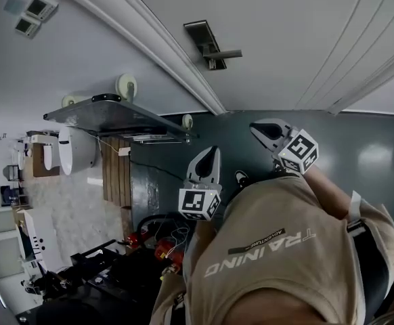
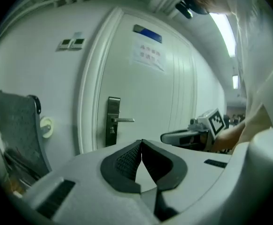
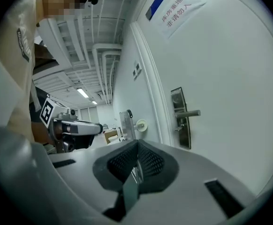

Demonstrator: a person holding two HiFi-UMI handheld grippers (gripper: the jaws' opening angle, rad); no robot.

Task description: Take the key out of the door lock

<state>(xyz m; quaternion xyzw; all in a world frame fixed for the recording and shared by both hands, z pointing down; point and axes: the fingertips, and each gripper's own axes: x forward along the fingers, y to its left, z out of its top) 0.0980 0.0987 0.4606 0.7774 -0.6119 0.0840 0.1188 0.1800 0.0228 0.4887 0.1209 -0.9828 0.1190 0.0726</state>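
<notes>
White door [image 2: 164, 93], metal lock plate [image 3: 181, 121] near its edge. Key [image 3: 178, 128] looks seated under lever [image 3: 189, 113], too small to be sure. Step: approach. Left gripper [image 2: 141, 144] and right gripper [image 3: 137, 146] fingers together, empty, well apart from lock. Next: open one, line up on key, clamp, pull straight.

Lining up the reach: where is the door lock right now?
The door lock is right of centre in the right gripper view, on the door close to its frame-side edge. In the left gripper view it is left of centre.
</notes>
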